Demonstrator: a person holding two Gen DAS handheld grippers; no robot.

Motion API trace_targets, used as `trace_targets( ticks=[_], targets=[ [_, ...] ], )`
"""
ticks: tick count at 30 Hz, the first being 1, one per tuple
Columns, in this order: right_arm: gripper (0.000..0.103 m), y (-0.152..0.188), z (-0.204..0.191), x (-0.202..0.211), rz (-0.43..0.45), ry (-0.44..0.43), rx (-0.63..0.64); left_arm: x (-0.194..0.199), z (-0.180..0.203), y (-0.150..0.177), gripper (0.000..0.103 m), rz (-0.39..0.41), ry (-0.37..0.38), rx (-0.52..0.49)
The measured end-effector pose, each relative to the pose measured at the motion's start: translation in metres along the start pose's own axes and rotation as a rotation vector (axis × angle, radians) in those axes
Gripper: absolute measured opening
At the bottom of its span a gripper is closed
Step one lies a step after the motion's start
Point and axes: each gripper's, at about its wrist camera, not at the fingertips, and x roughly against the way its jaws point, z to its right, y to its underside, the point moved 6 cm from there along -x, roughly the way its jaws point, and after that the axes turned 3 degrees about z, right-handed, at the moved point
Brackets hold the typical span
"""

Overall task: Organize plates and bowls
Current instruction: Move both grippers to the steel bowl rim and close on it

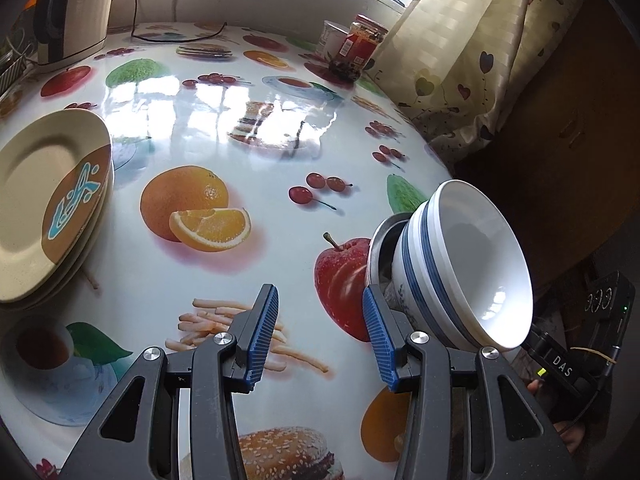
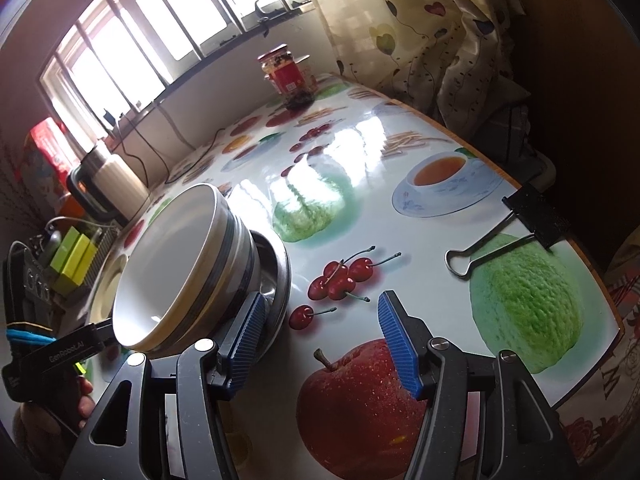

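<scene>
A stack of white bowls with blue bands (image 1: 460, 264) sits in a steel bowl (image 1: 380, 244) on the fruit-print table (image 1: 240, 120). A stack of beige plates with a brown and blue pattern (image 1: 52, 208) lies at the left. My left gripper (image 1: 320, 332) is open and empty, with its right finger just in front of the bowl stack. In the right wrist view the bowl stack (image 2: 180, 268) sits in the steel bowl (image 2: 276, 272), left of my right gripper (image 2: 320, 340), which is open and empty, its left finger close to the steel rim.
An electric kettle (image 1: 76, 12) with its cord stands at the back left. A red-labelled jar (image 1: 360, 48) and a white cup (image 1: 332, 36) stand at the back near the curtain. A black binder clip (image 2: 516, 228) grips the table's right edge. Green boxes (image 2: 72, 260) sit at the left.
</scene>
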Motion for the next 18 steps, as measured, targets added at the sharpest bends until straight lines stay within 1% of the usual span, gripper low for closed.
trace_targets(
  ticks=[2, 3, 8, 11, 13, 18],
  targets=[
    [0.059, -0.001, 0.000, -0.002, -0.005, -0.002, 0.004, -0.001, -0.001, -0.001, 0.045, -0.015, 0.052, 0.038],
    [0.059, -0.001, 0.000, -0.004, -0.007, -0.007, 0.003, -0.001, -0.001, -0.001, 0.045, -0.022, 0.064, 0.049],
    [0.059, -0.003, 0.001, -0.008, -0.013, -0.035, -0.002, -0.007, 0.004, 0.001, 0.045, -0.043, 0.094, 0.046],
    [0.058, -0.003, 0.002, -0.011, -0.022, -0.057, -0.016, -0.010, 0.004, 0.002, 0.045, -0.059, 0.115, 0.070],
    [0.052, -0.003, 0.002, -0.012, -0.028, -0.079, -0.030, -0.012, 0.003, 0.001, 0.045, -0.062, 0.125, 0.087],
    [0.043, -0.004, 0.002, -0.016, -0.031, -0.135, -0.054, -0.014, 0.002, 0.002, 0.045, -0.056, 0.139, 0.098]
  ],
)
